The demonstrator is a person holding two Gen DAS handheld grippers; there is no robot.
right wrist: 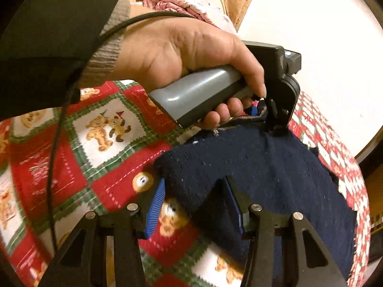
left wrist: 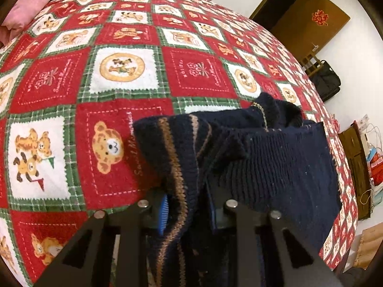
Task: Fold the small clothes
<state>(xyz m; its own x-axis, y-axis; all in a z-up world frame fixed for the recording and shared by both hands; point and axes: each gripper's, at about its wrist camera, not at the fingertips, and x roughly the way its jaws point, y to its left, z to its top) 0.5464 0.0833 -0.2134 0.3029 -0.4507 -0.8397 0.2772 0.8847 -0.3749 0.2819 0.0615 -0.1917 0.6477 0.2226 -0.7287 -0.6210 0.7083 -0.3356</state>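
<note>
A small navy knitted sweater (left wrist: 275, 157) with tan stripes lies on a red, white and green teddy-bear bedspread (left wrist: 119, 71). My left gripper (left wrist: 189, 210) is shut on a striped edge of it, and the cloth bunches up between the blue pads. In the right wrist view a hand (right wrist: 179, 50) holds that left gripper (right wrist: 270, 122) at the sweater's (right wrist: 275, 167) far edge. My right gripper (right wrist: 195, 205) stands open at the near edge. A corner of the knit lies between its blue pads (right wrist: 155, 208), with bedspread (right wrist: 107, 124) showing in the gap.
A pink pillow (left wrist: 28, 2) lies at the far left of the bed. Past the bed's right edge are a wooden door (left wrist: 311, 16), a black bag (left wrist: 325, 81) and a brown cabinet (left wrist: 354, 157). A black cable (right wrist: 55, 143) hangs over the bedspread.
</note>
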